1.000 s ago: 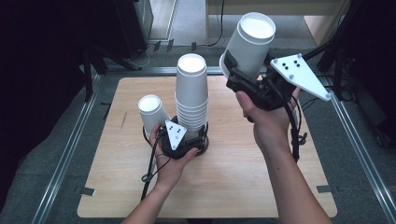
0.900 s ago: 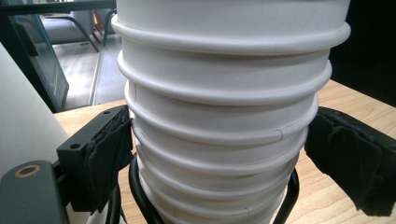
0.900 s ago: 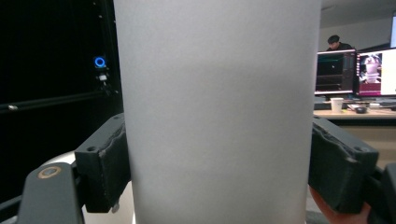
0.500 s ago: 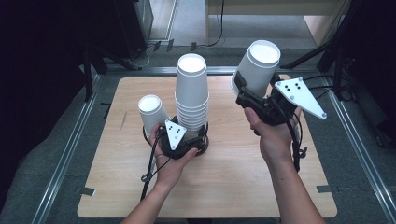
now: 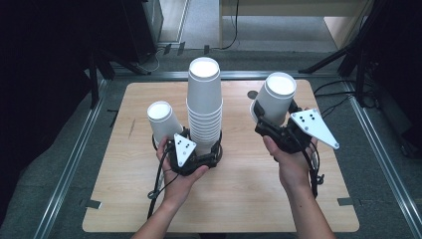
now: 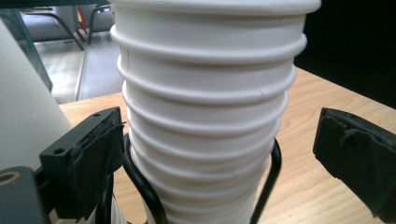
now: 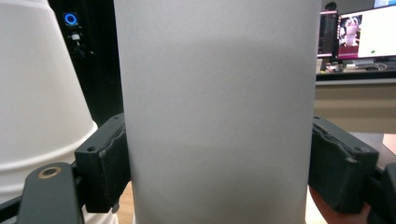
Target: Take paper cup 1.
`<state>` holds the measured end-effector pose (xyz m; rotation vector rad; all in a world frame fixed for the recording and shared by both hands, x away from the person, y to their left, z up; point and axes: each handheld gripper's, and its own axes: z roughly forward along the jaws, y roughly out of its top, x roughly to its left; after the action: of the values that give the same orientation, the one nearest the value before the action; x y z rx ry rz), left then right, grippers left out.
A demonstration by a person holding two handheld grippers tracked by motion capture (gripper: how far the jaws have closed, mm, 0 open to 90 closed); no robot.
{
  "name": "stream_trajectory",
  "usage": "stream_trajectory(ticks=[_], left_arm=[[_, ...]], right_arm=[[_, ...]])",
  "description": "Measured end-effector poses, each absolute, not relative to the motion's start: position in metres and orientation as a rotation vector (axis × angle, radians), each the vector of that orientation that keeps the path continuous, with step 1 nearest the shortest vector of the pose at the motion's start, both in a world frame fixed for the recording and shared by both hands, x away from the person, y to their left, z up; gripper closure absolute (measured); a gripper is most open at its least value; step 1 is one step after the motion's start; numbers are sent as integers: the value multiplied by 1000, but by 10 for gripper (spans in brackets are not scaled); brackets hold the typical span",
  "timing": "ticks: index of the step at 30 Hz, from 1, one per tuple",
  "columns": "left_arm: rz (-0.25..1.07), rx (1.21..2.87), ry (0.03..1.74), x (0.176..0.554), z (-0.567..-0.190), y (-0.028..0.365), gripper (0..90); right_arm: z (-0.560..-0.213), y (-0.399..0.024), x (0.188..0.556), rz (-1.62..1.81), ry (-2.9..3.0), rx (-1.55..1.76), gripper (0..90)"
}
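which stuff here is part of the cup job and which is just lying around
In the job: stack of cups, single cup in right claw, left claw around the stack, loose cup.
Lying about: dark disc on table.

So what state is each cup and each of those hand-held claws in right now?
Stack of cups: upside down, nested, standing in a black wire holder.
Lone cup: upside down on the table.
Held cup: upside down, off the table.
Left gripper: just opened, pads clear of the stack.
Right gripper: clamped on the held cup.

A lab or office: lit monitors beyond the right gripper, metal-railed test table
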<state>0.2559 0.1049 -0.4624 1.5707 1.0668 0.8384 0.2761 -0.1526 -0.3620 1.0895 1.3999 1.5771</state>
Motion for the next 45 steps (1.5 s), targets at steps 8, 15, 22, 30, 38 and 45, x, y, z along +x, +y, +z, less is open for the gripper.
stream_trajectory(ticks=[8, 15, 22, 30, 38, 45], left_arm=[[815, 1581, 1066, 245, -467, 113, 0], [810, 1576, 1070, 233, -468, 123, 0], [812, 1557, 1099, 225, -471, 139, 0], [793, 1531, 1137, 217, -480, 155, 0], [771, 1560, 1139, 219, -490, 163, 0], [729, 1567, 1118, 217, -490, 163, 0]], right_arm=[[-388, -160, 273, 1535, 1417, 1116, 174], [-412, -165, 269, 1494, 1445, 1140, 173], [-433, -168, 263, 1458, 1481, 1128, 173], [-454, -169, 255, 1436, 1503, 1136, 173], [-475, -162, 250, 1364, 1554, 1085, 172], [-485, -153, 248, 1262, 1589, 984, 172]])
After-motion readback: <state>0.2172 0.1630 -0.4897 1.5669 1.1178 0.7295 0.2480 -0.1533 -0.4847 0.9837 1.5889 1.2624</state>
